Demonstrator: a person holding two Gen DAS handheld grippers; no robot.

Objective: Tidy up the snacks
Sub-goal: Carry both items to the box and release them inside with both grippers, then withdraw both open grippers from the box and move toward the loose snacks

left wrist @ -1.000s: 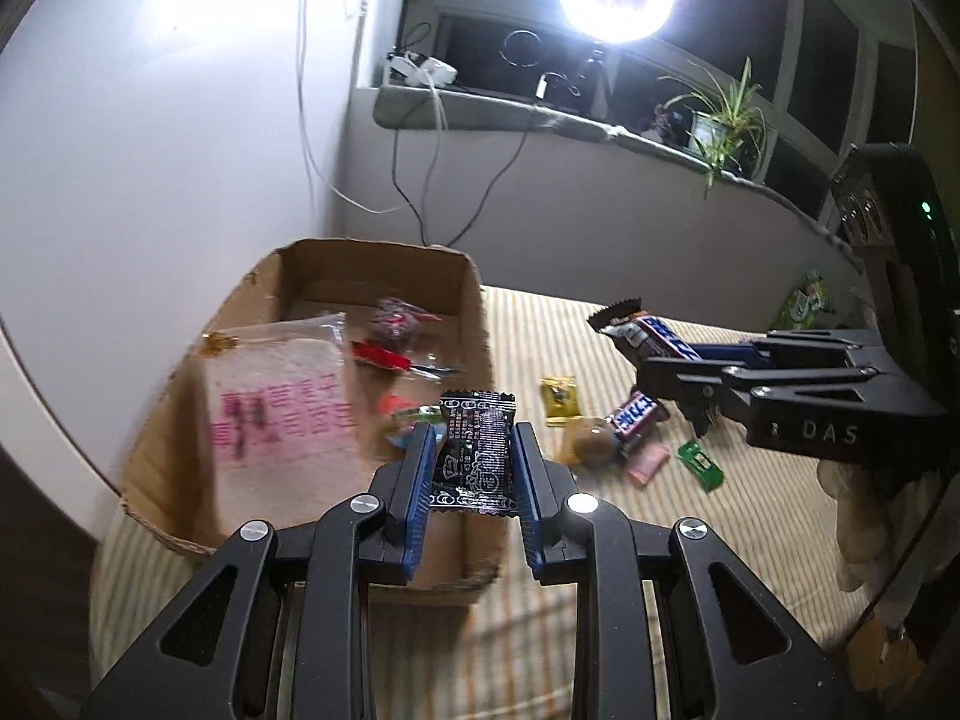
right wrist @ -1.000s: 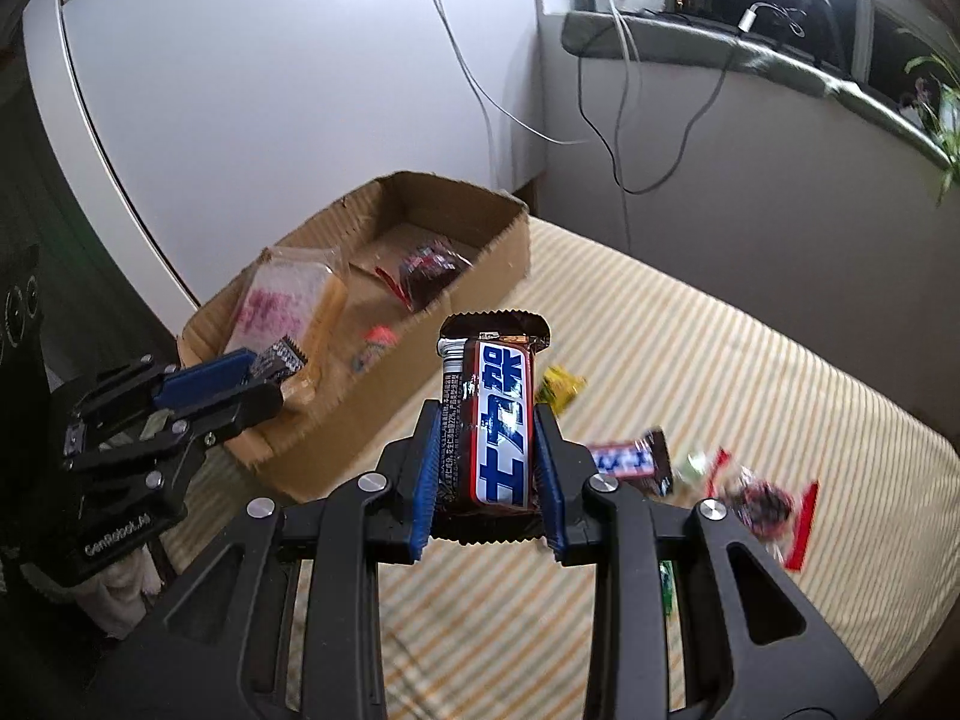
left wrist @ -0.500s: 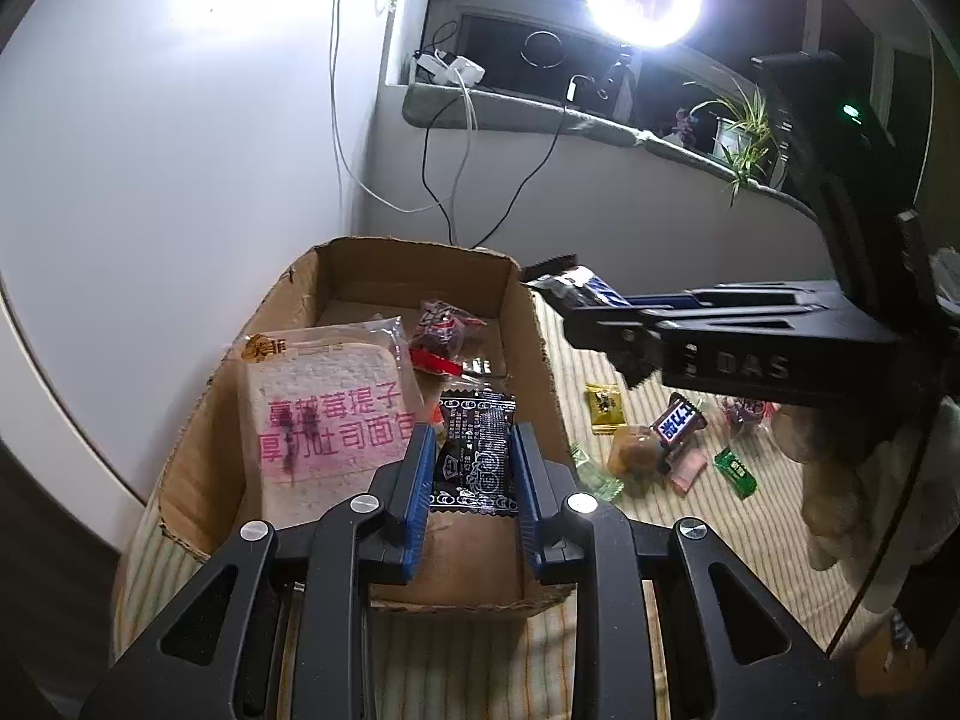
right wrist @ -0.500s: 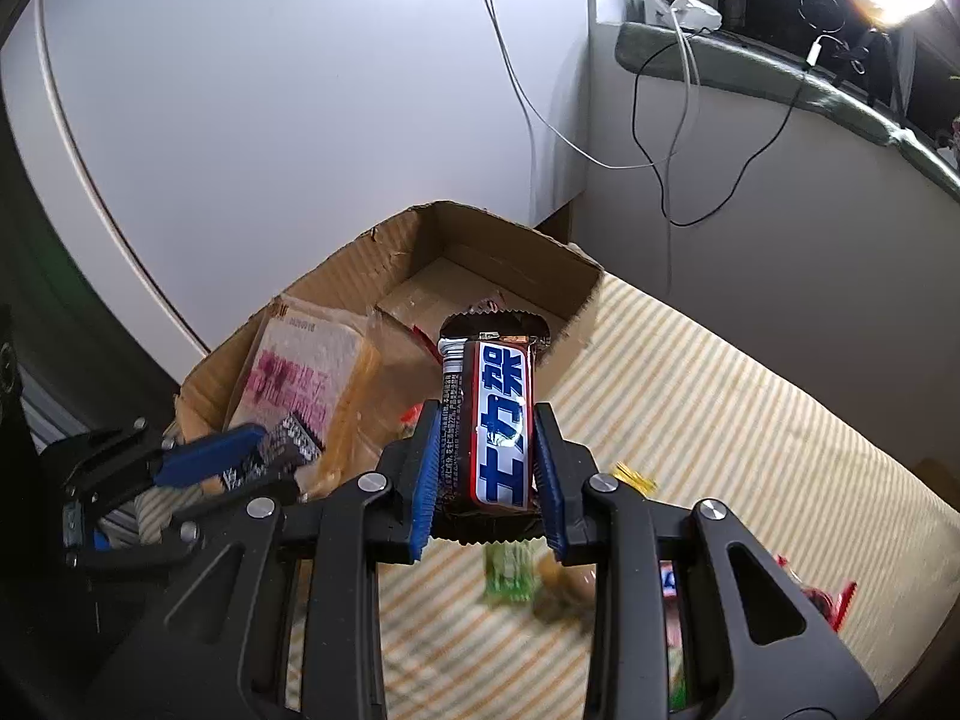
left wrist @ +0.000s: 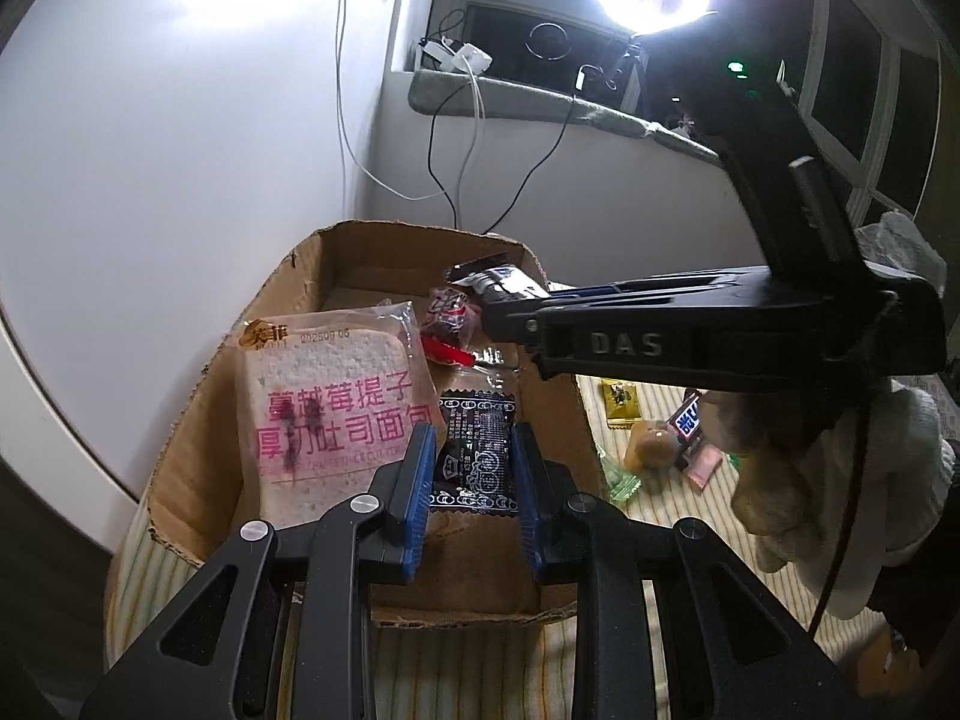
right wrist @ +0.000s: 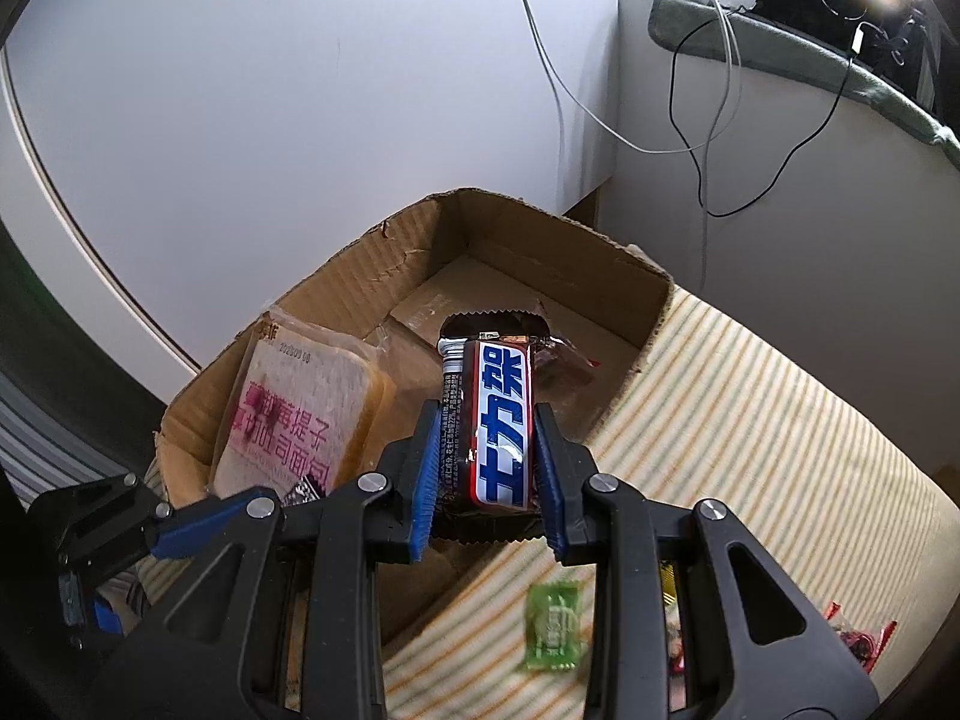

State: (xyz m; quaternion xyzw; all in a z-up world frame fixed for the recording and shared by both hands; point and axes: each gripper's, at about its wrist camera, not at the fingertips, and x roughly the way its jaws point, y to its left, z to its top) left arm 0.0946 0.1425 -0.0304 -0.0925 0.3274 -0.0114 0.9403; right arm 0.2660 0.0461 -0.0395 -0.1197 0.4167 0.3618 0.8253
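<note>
Left gripper (left wrist: 473,483) clamped on black snack packet (left wrist: 476,456) over cardboard box (left wrist: 288,324), right gripper (right wrist: 487,480) gripping blue-labelled chocolate bar (right wrist: 495,420), green candy (right wrist: 553,624) on striped cloth only in right view.

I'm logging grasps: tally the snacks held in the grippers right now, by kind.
Chocolate bar: 1, in the right gripper
Black packet: 1, in the left gripper
Total: 2
</note>
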